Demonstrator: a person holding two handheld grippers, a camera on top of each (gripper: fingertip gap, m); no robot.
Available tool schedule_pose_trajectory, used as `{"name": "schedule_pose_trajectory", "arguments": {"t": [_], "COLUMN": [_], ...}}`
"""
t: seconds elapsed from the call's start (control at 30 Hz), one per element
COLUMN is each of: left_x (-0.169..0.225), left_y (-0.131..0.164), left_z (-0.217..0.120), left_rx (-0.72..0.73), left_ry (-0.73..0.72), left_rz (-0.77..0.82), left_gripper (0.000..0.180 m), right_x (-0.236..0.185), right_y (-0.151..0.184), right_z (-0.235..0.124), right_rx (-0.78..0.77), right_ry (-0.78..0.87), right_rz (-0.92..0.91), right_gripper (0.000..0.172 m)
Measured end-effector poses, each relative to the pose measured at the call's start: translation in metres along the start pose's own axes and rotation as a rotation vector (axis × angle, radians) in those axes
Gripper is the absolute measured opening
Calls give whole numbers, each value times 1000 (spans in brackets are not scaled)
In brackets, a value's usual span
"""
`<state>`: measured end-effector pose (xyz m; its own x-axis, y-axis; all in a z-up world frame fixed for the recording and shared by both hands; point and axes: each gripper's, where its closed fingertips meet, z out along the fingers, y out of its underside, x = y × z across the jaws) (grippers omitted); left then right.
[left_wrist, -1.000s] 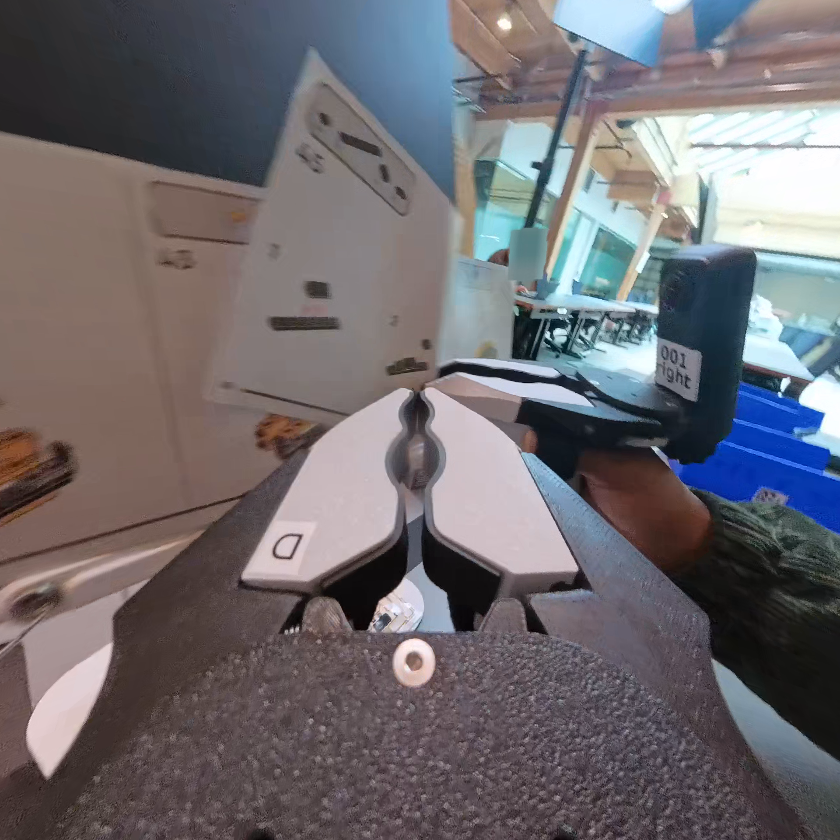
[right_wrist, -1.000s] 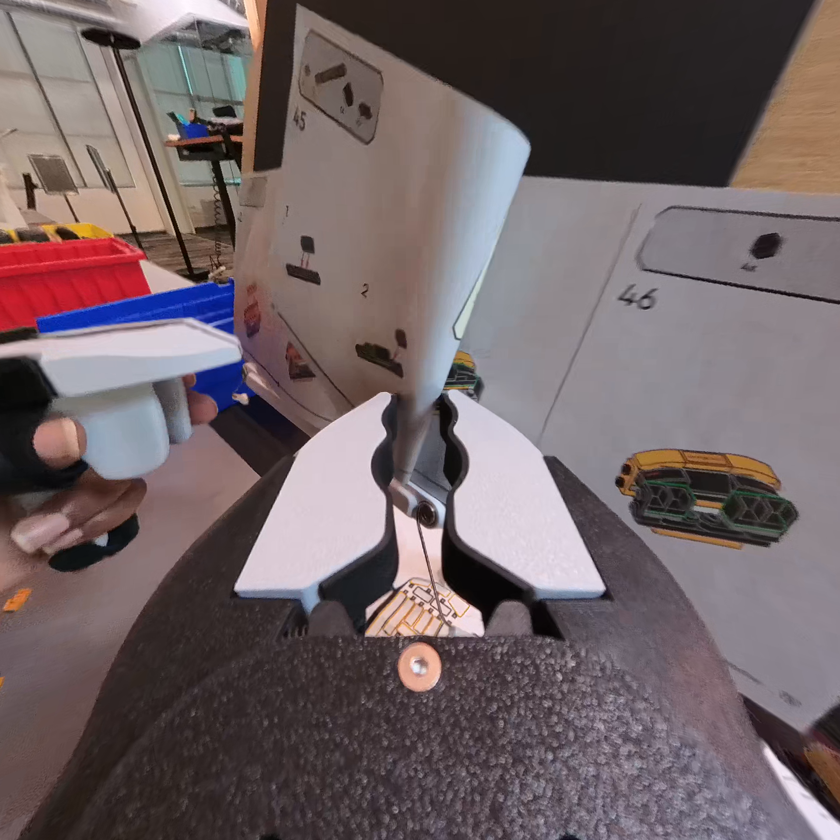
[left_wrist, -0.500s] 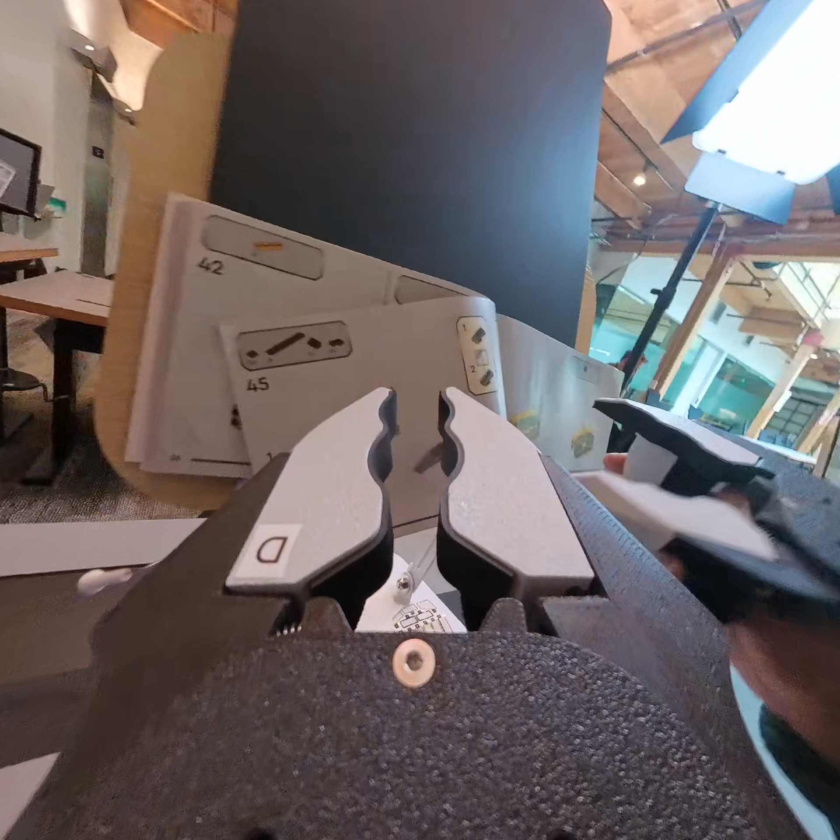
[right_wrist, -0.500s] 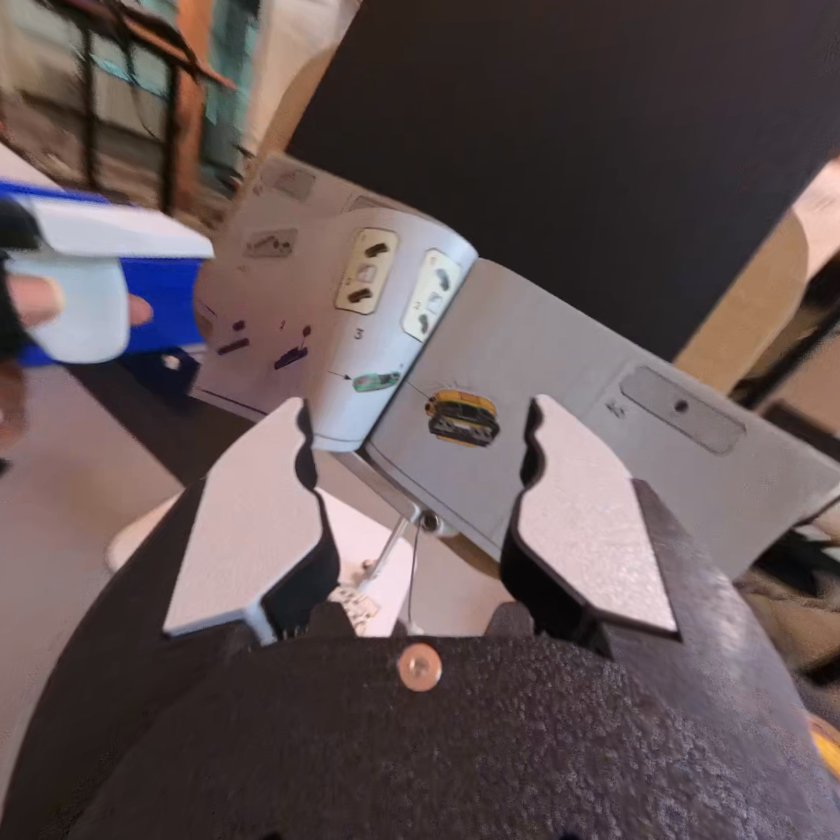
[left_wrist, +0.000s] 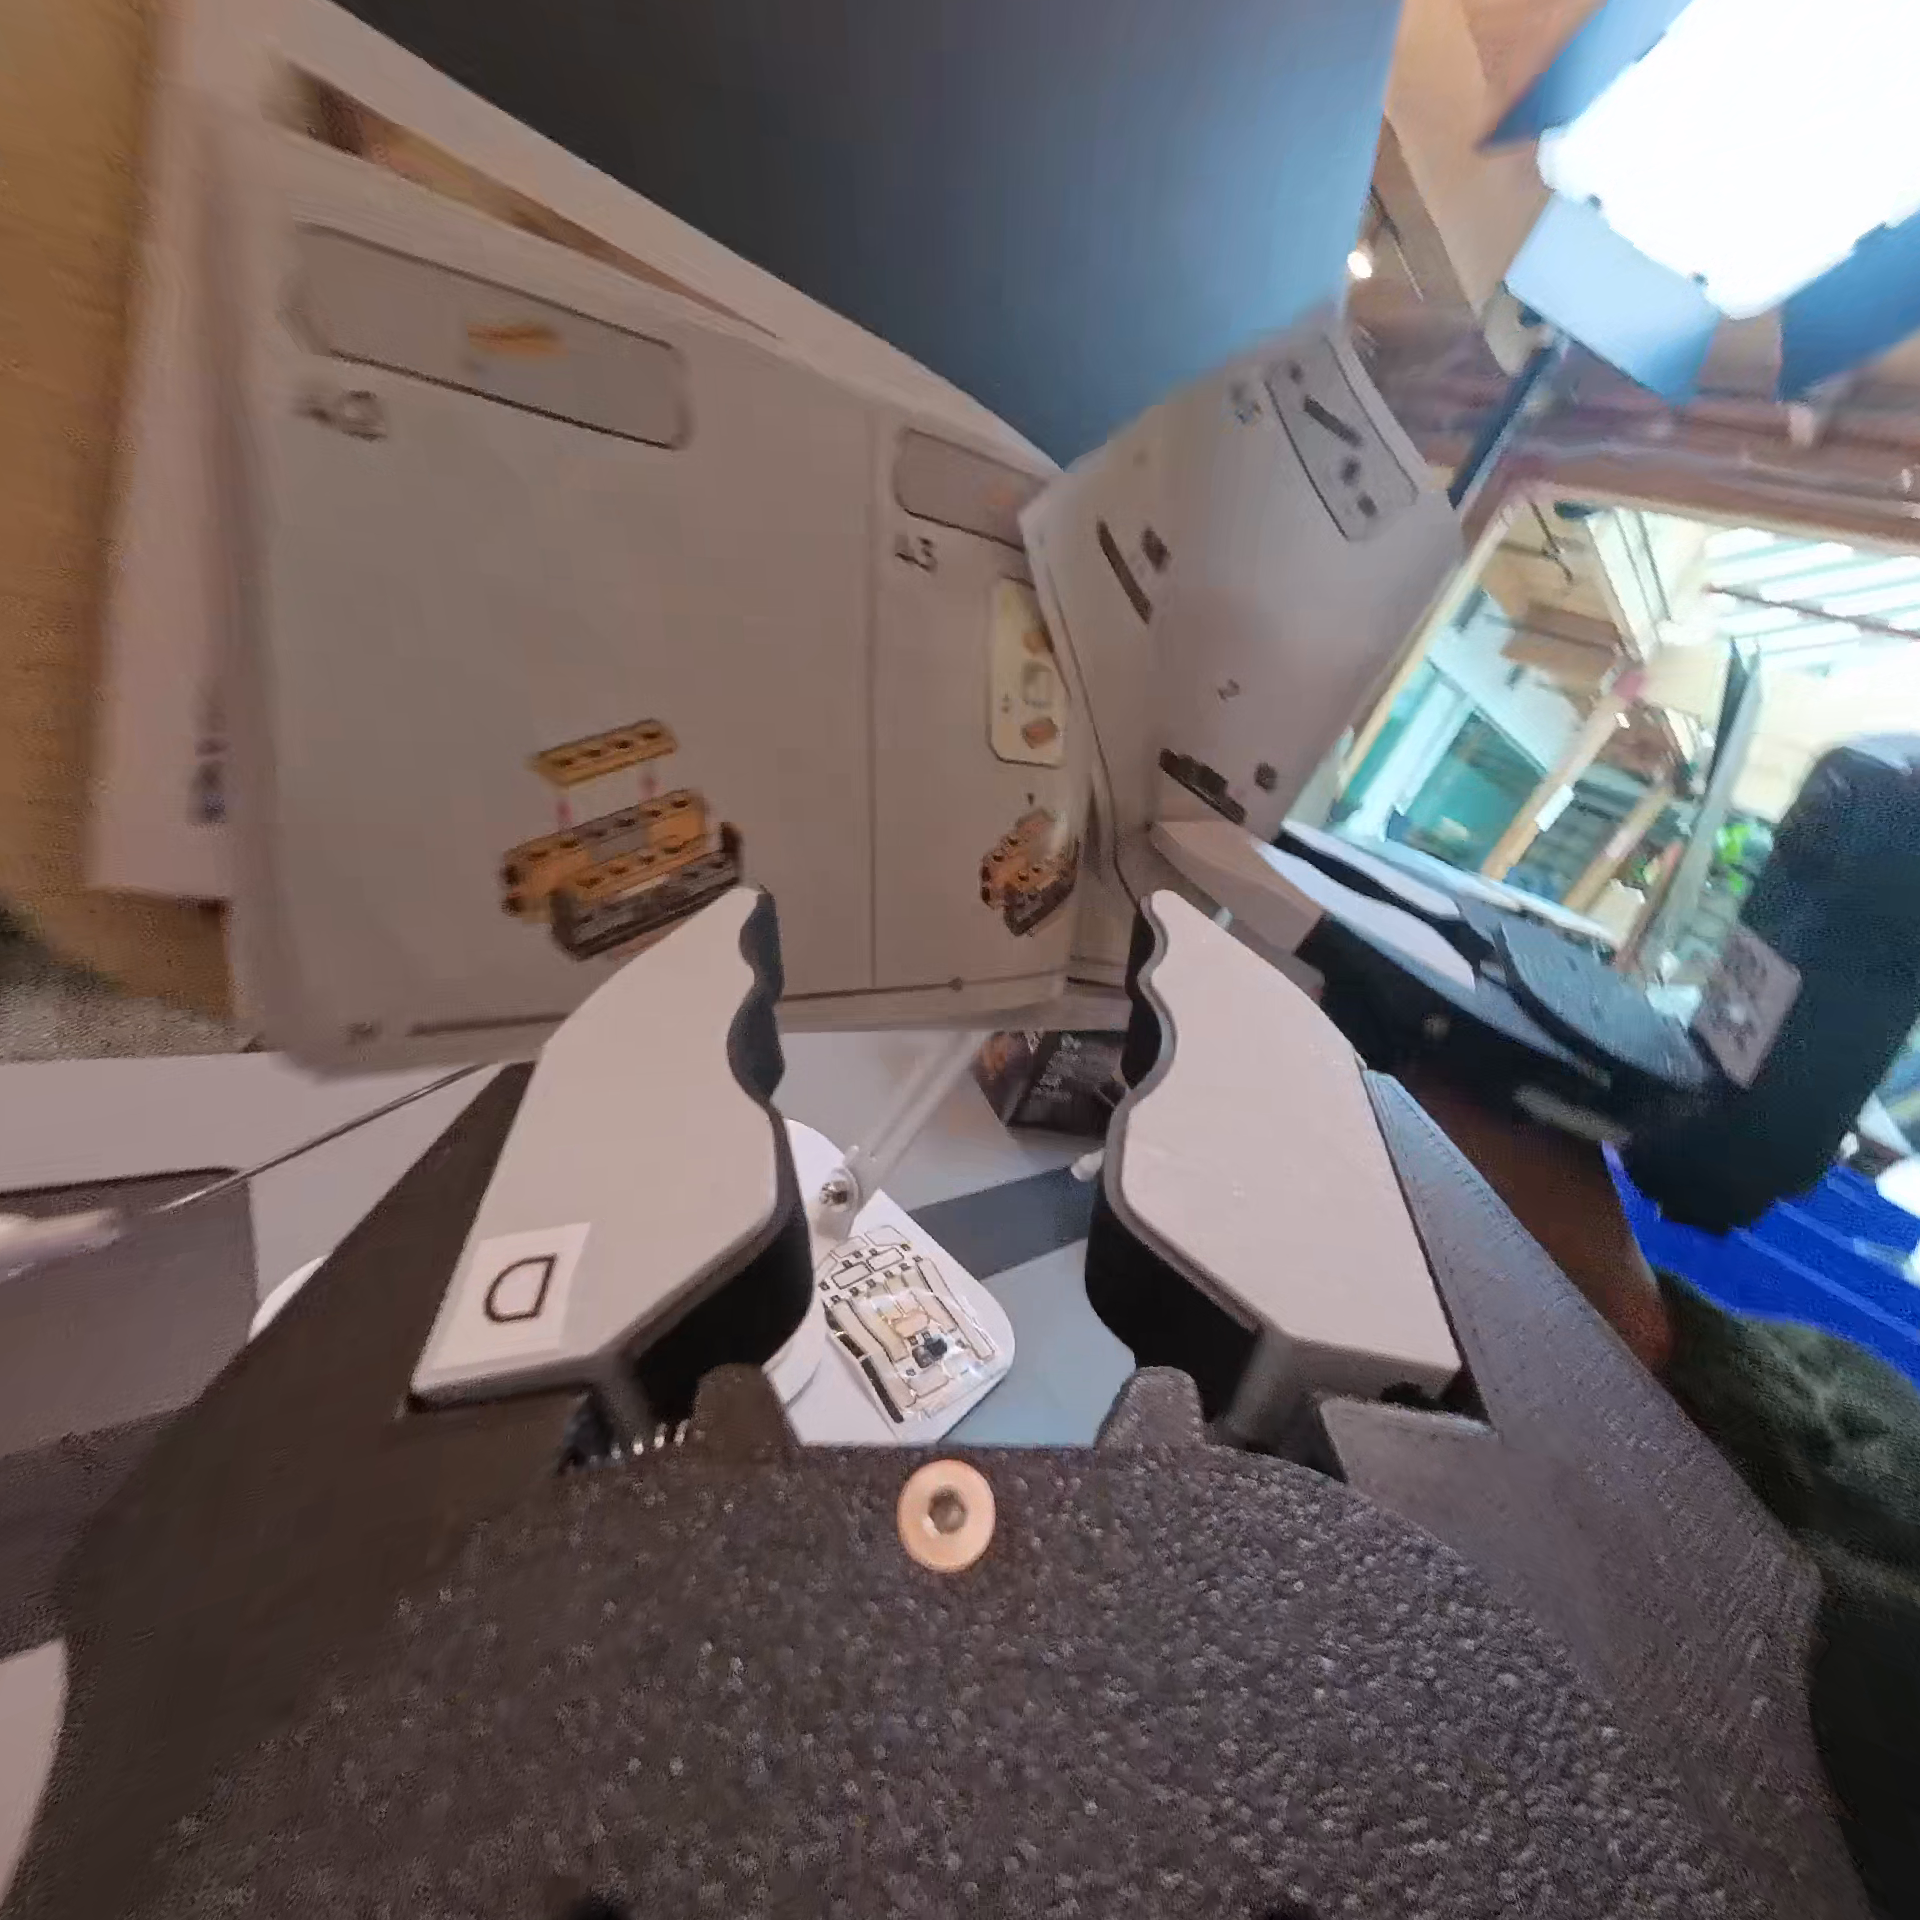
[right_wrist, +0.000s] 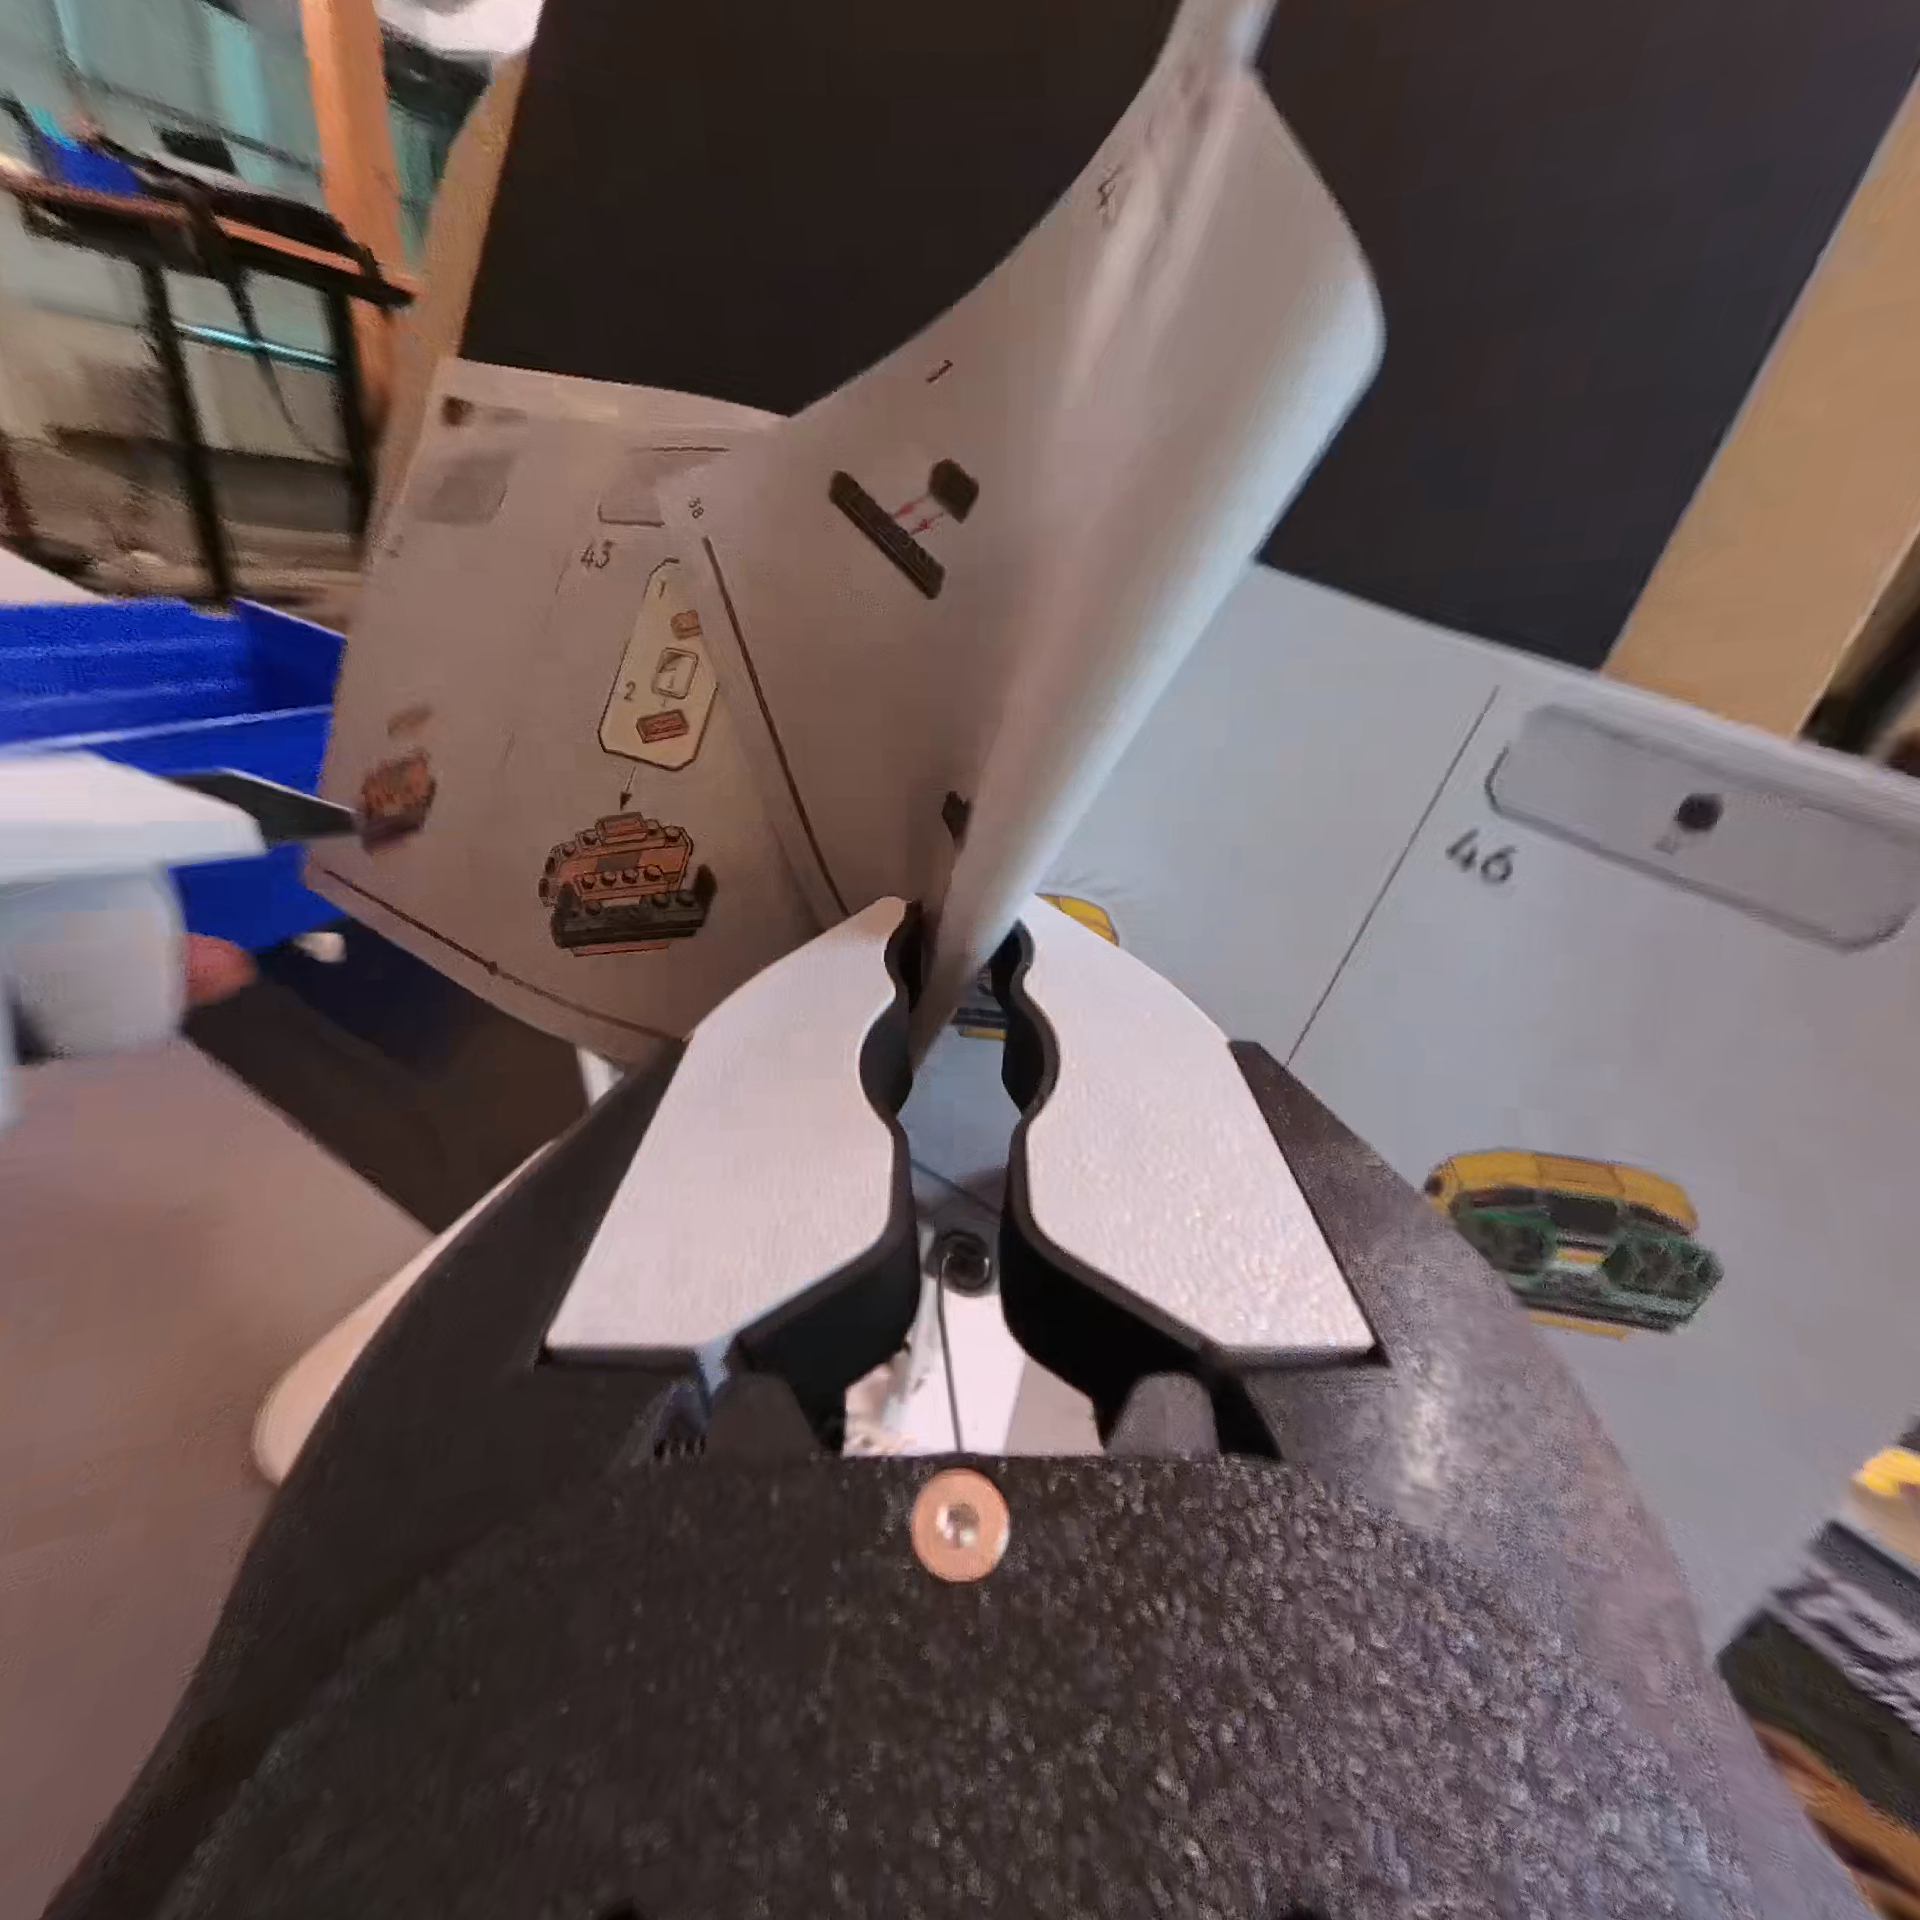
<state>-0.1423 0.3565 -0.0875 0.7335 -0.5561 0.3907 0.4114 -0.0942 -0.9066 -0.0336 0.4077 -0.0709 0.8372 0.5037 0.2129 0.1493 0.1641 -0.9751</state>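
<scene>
Wrist cameras (close) share booklet (left_wrist: 582, 644)

Bright daylight, motion-blurred edges (strong wide-angle distortion)

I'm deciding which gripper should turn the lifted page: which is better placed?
Probably the right gripper: its fingers are closed on the lifted page of the instruction booklet. The left gripper is open, holding nothing, facing the left-hand page.

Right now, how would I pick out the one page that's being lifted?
Find the open instruction booklet propped against the dark panel. At its fold one page curls upward, its lower edge between the right gripper's fingers. Its neighbours lie flat; it alone stands bent.
</scene>
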Motion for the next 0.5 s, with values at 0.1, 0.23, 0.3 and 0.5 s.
{"name": "schedule_pose_trajectory", "arguments": {"t": [0.1,0.23,0.3,0.5], "left_x": [19,40,46,44], "left_y": [8,3,-3,-27], "left_z": [17,40,50,72], "left_rx": [-53,-89,-104,-126], "left_ry": [76,119,124,116], "left_rz": [75,152,183,198], "left_gripper": [58,54,55,61], "right_x": [3,5,4,3], "right_y": [5,8,9,15], "right_z": [0,1,0,-2], "right_rx": [-30,-47,-47,-56], "right_ry": [-100,-179,-207,-286], "right_rz": [139,221,229,259], "right_gripper": [12,12,12,8]}}
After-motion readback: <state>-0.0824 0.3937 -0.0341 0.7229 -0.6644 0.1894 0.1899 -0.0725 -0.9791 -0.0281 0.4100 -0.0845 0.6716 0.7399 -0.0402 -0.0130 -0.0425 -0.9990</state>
